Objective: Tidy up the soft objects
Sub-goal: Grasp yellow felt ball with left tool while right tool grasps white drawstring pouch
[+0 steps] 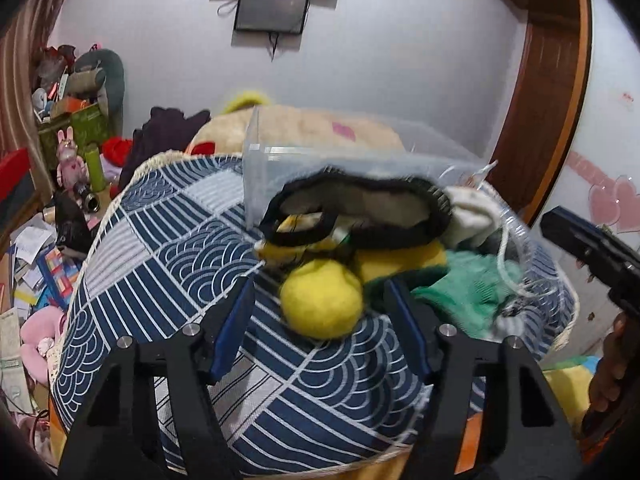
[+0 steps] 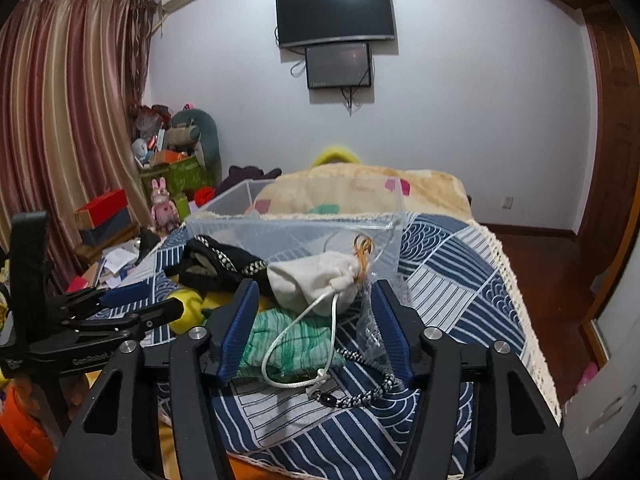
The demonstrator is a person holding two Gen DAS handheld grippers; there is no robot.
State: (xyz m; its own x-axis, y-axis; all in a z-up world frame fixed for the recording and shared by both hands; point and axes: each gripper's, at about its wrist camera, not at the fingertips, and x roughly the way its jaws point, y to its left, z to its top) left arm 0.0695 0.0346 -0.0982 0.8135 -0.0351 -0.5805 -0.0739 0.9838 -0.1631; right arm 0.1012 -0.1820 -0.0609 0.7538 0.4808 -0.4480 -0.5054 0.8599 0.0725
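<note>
A pile of soft things lies on the blue patterned cloth (image 1: 168, 264). In the left wrist view my left gripper (image 1: 322, 292) is open around a yellow plush ball (image 1: 320, 304); a black-rimmed soft piece (image 1: 360, 212) lies over it, with a green cloth (image 1: 464, 292) to the right. In the right wrist view my right gripper (image 2: 314, 292) is open, just before a white drawstring pouch (image 2: 316, 280) and its white cord (image 2: 296, 336), above the green cloth (image 2: 292, 344). A clear plastic box (image 2: 296, 228) stands empty behind the pile.
A beige blanket (image 2: 352, 192) lies behind the box. Clutter, boxes and plush toys (image 2: 164, 204) fill the floor at the left. A crumpled clear bag (image 2: 372, 328) and a speckled cord (image 2: 360, 392) lie by my right finger. Screens hang on the wall (image 2: 336, 36).
</note>
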